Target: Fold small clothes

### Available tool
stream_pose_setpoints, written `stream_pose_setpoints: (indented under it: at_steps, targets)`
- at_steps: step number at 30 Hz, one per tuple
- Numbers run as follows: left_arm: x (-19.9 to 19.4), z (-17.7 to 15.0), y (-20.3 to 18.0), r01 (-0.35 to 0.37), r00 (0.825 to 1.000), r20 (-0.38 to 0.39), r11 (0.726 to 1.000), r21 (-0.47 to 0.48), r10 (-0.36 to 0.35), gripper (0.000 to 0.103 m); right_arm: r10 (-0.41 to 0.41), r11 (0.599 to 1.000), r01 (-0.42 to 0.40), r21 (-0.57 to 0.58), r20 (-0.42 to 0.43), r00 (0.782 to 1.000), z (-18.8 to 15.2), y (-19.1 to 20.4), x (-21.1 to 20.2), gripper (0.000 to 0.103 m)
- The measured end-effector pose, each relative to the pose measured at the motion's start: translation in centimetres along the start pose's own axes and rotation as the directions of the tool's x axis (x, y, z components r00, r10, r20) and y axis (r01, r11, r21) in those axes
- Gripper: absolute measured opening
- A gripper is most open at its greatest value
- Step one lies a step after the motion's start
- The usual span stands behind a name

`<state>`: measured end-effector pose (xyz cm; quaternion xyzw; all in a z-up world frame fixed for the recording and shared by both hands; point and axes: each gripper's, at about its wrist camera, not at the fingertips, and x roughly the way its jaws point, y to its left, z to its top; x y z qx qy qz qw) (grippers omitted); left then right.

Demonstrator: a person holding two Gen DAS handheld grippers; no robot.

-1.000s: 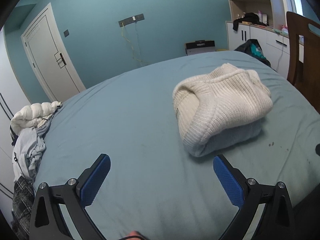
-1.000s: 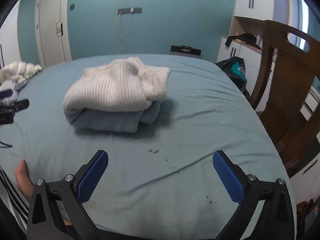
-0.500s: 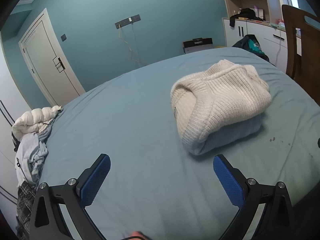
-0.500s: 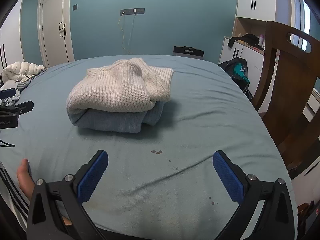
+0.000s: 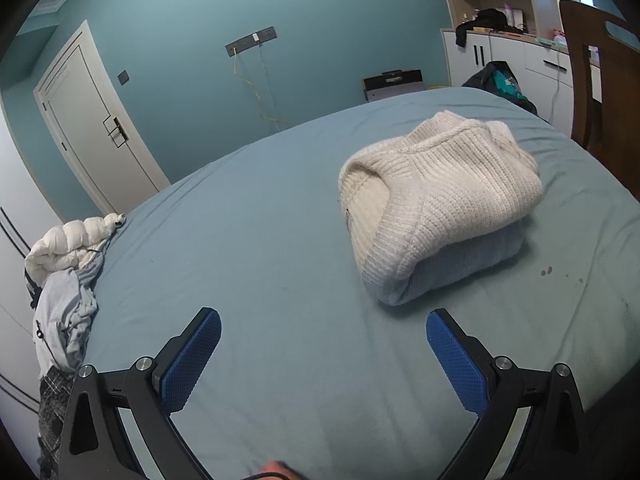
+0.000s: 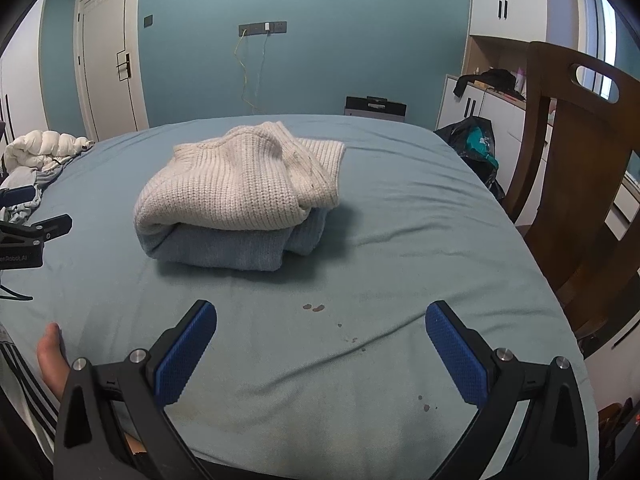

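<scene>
A folded cream knit sweater (image 5: 444, 196) (image 6: 236, 184) lies on top of a folded light blue garment (image 5: 460, 264) (image 6: 228, 248) on the blue bed (image 5: 260, 240) (image 6: 400, 240). My left gripper (image 5: 323, 344) hovers open over the sheet, short of the stack, which lies ahead and to its right. My right gripper (image 6: 321, 338) is open too, nothing between its blue pads, with the stack ahead and a little left. The left gripper's body (image 6: 24, 236) shows at the left edge of the right wrist view.
A heap of unfolded clothes (image 5: 64, 280) (image 6: 36, 160) with a white puffy jacket lies at the bed's left edge. A wooden chair (image 6: 580, 184) (image 5: 600, 80) stands right of the bed. Small dark spots (image 6: 314, 308) mark the sheet. A person's hand (image 6: 50, 352) rests at the near left.
Both grippers have drawn back and risen slightly, staying open; the folded stack has not moved.
</scene>
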<state>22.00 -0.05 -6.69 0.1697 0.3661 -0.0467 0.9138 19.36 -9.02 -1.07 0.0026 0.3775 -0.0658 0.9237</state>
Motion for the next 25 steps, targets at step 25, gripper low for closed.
stream_pose_setpoints:
  at_steps: [25]
  targets:
    - [0.00,-0.09,0.14,0.014,1.000,0.005,1.000,-0.012,-0.014,0.103,-0.005,1.000,0.005,-0.003,-0.009,1.000,-0.02,0.21,-0.11,0.102]
